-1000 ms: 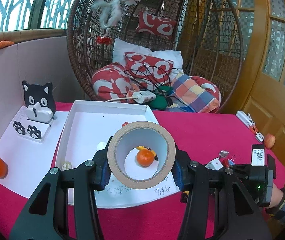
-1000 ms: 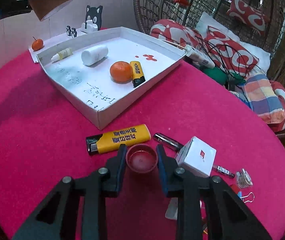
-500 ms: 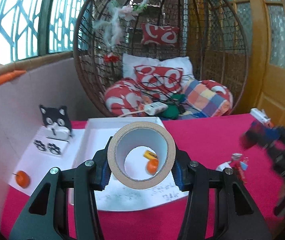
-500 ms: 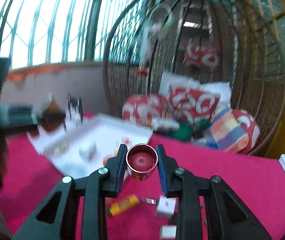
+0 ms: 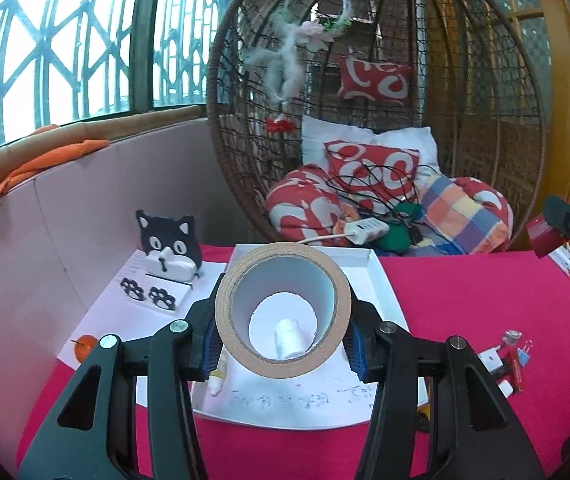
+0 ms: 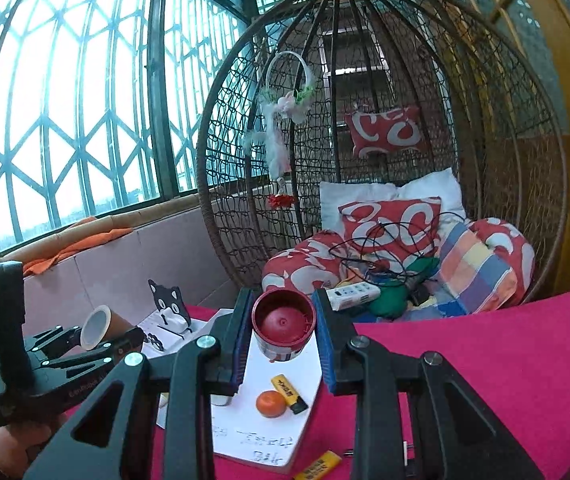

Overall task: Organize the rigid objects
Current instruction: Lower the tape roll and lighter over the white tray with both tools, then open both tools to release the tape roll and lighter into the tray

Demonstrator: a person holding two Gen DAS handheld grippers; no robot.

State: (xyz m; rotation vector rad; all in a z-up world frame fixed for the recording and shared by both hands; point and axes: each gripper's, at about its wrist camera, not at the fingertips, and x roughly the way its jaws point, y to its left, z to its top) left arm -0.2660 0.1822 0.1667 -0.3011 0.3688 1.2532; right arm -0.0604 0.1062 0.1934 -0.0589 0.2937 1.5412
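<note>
While my left gripper (image 5: 283,344) clamps the brown tape roll (image 5: 283,310) and my right gripper (image 6: 284,338) pinches the small red cup (image 6: 284,326) — both mid-frame above the white tray (image 5: 381,280) — I judge lowering comes next.

Daylight pours through the latticed windows (image 6: 65,120) at upper left, blown out to white glare in both views. The interior is dimmer, with soft shadows. Fisheye bending curves the frame edges, the corners go black, and focus stays mostly sharp.
</note>
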